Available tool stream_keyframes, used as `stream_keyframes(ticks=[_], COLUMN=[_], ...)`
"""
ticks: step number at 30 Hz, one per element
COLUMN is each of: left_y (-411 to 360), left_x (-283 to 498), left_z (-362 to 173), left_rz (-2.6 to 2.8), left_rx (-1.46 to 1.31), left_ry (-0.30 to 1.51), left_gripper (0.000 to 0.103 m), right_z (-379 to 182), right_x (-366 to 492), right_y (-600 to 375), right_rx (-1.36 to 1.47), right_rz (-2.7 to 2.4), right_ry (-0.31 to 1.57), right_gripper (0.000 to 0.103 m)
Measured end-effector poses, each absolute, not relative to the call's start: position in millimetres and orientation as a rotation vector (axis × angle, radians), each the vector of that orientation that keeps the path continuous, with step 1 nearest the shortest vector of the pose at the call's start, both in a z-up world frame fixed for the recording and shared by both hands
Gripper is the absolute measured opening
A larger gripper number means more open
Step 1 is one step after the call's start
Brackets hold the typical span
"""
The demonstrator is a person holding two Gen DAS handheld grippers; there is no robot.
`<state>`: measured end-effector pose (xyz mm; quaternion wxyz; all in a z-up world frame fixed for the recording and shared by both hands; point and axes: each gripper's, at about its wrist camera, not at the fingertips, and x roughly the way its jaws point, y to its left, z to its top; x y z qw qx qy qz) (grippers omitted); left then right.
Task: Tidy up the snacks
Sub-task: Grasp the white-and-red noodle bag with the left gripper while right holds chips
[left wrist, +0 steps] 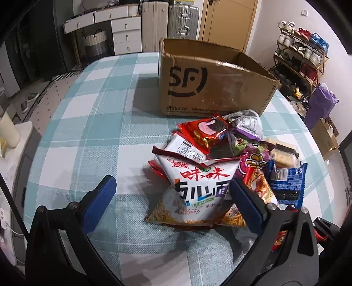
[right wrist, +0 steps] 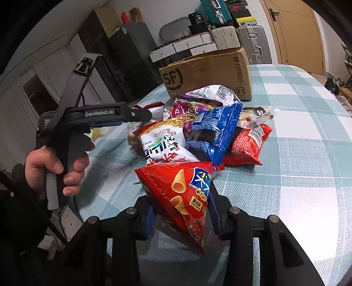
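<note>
A pile of snack packets lies on the checked tablecloth in front of an open cardboard SF box (left wrist: 211, 83), also in the right wrist view (right wrist: 209, 72). My left gripper (left wrist: 173, 187) is open, its fingers either side of a white noodle-snack bag (left wrist: 198, 189) at the pile's near edge. That bag also shows in the right wrist view (right wrist: 162, 143). My right gripper (right wrist: 182, 211) is shut on a red corn-crisp bag (right wrist: 182, 191) and holds it above the table. A blue packet (right wrist: 215, 132) and a red packet (right wrist: 248, 143) lie in the pile.
The table (left wrist: 92, 123) has a teal and white checked cloth. Suitcases (left wrist: 171, 19), white drawers and a door stand behind the box. A shoe rack (left wrist: 303, 57) is at the right. The left hand and its gripper body (right wrist: 66, 136) show at the left of the right wrist view.
</note>
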<state>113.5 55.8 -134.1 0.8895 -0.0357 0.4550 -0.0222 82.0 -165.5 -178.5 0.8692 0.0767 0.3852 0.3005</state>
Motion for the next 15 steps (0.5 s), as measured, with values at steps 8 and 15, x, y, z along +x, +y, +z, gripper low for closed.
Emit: stream_keyframes(ticks=[8,15], left_y=[60,61], left_x=[128,131], left_z=[-148,-154], left_rz=[-0.048,-0.073], left_rx=[-0.100,-0.121], left_ry=[0.974,1.006], left_gripper=[0.101,0.079], right_z=[-183,-182], right_x=[87,86], right_y=[-168,-169], right_rx=[0.177,0.177], right_rz=[0.619,0.620], right_ry=[0.816,0.814], right_gripper=[0.042,0.042])
